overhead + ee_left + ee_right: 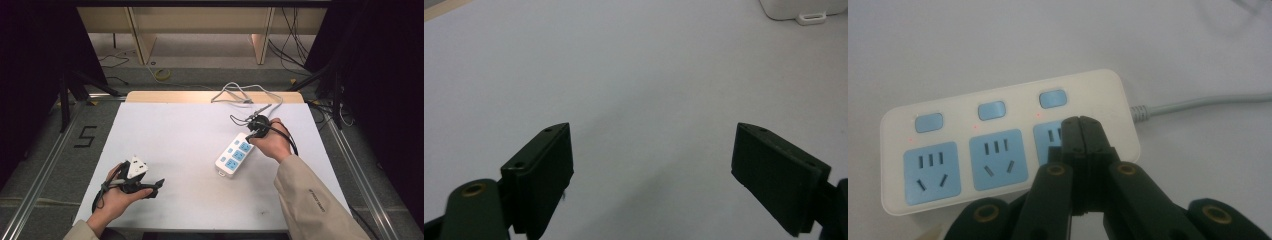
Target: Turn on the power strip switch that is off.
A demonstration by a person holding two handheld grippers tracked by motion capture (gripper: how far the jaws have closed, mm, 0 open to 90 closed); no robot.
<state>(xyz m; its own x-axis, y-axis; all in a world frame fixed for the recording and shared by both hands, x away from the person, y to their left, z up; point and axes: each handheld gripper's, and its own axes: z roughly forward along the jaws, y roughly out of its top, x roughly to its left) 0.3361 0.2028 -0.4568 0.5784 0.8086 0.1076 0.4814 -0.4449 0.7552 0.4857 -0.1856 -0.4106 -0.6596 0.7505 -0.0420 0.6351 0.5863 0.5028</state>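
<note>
A white power strip (235,154) with three blue sockets and three blue switches lies right of the table's middle; small red lights glow by its switches (990,110). My right gripper (1081,122) is shut with nothing between its jaws, its tips hovering over the strip's socket nearest the cord (1048,135). In the high view the right gripper (252,134) sits at the strip's far end. My left gripper (159,184) rests near the front left of the table, open and empty. Its jaws stand wide apart (651,165) over bare white table, with the strip's corner (799,9) at the top right.
The strip's grey cord (1198,102) runs off to the far edge, where white cable loops (240,92) lie. The white tabletop (175,135) has free room between the two hands. Dark stands and cables flank the table on the floor.
</note>
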